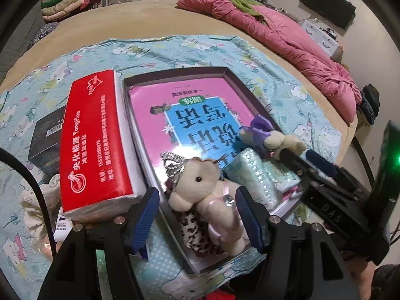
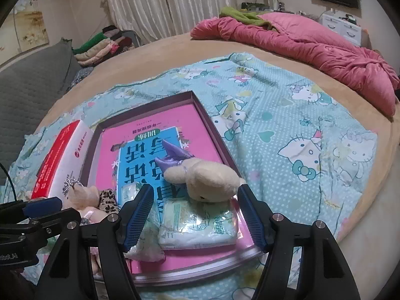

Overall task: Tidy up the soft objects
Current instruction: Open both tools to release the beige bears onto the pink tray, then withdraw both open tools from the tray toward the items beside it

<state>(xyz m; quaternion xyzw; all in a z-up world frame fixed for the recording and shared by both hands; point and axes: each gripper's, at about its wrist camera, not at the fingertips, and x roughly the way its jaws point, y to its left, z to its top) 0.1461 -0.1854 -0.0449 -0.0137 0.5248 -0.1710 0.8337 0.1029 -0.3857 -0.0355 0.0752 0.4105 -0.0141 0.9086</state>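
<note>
Left hand-held gripper (image 1: 197,221): jaws wide, straddling pink-dressed plush (image 1: 207,192) in the tray (image 1: 232,80).
Right hand-held gripper (image 2: 195,215): jaws wide around purple-bowed plush (image 2: 210,177), same tray.

A big bed (image 2: 175,50) with a tan cover holds everything. A light blue blanket with cartoon cats (image 2: 287,130) is spread over the near part of it. A crumpled pink quilt (image 2: 312,47) lies along the far side, with a green cloth (image 2: 240,15) on top of it. On the blue blanket sit a shallow dark box (image 1: 240,80), a red tissue pack (image 1: 95,137) leaning just beside it, and a small black box (image 1: 47,137).
</note>
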